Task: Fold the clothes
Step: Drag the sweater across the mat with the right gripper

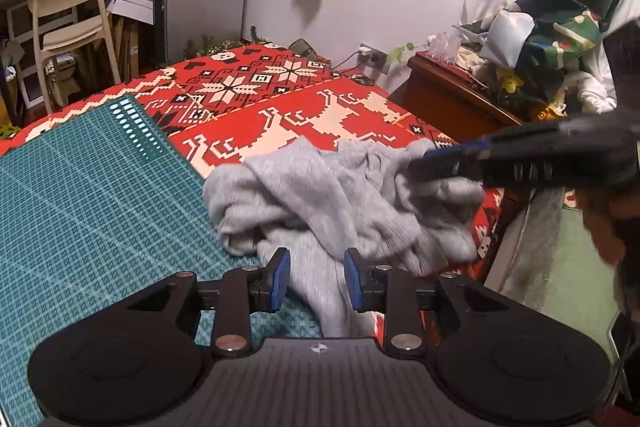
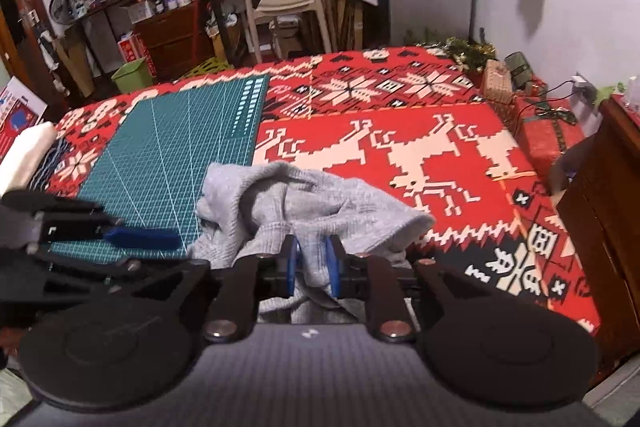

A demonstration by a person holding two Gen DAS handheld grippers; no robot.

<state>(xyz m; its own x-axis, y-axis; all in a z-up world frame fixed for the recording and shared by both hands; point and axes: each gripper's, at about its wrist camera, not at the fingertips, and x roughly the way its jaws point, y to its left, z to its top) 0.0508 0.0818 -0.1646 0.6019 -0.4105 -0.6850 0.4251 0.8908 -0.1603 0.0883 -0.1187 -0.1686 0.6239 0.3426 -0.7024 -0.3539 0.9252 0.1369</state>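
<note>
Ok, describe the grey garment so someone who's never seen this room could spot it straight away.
Find the table under the red patterned cloth with white reindeer. A teal cutting mat lies on its left part, and the grey garment sits at the near edge, overlapping the mat's right side. It is the only crumpled, plain grey knit there, with the right tool shut on a fold of it.

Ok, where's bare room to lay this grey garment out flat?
The green cutting mat left of the grey garment is bare, as is the red reindeer cloth beyond it. The far right corner is crowded with a wrapped gift and cables.
</note>
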